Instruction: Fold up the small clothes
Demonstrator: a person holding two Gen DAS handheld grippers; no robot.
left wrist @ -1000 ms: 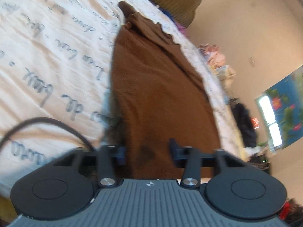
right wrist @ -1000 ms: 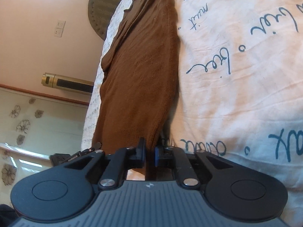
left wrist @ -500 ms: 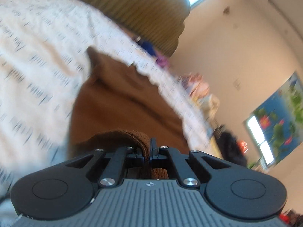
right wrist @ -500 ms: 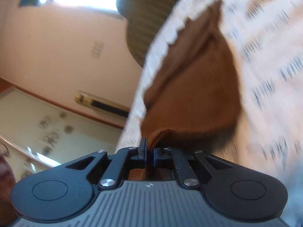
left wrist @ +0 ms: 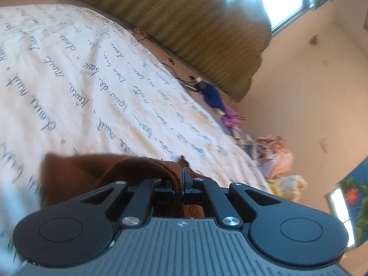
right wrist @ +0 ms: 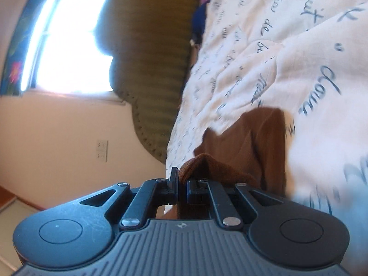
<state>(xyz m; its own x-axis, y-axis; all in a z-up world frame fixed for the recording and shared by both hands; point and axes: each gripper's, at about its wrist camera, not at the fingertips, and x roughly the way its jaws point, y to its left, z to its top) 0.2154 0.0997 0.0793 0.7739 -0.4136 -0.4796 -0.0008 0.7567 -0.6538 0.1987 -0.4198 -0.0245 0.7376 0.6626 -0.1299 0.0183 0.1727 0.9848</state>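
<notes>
The left gripper (left wrist: 180, 181) pinches the edge of the brown cloth (left wrist: 76, 177). The right gripper (right wrist: 181, 185) is clamped on another edge (the same cloth (right wrist: 257, 138)). The cloth hangs bunched just over the white bedsheet (left wrist: 92, 80) with blue writing.

Brown garment (left wrist: 76, 174); white sheet (left wrist: 92, 87) w/ blurry dark script.

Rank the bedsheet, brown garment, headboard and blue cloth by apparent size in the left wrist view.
1. bedsheet
2. headboard
3. brown garment, though it is partly hidden behind the left hand-held gripper and nearest the camera, so unsure
4. blue cloth
</notes>
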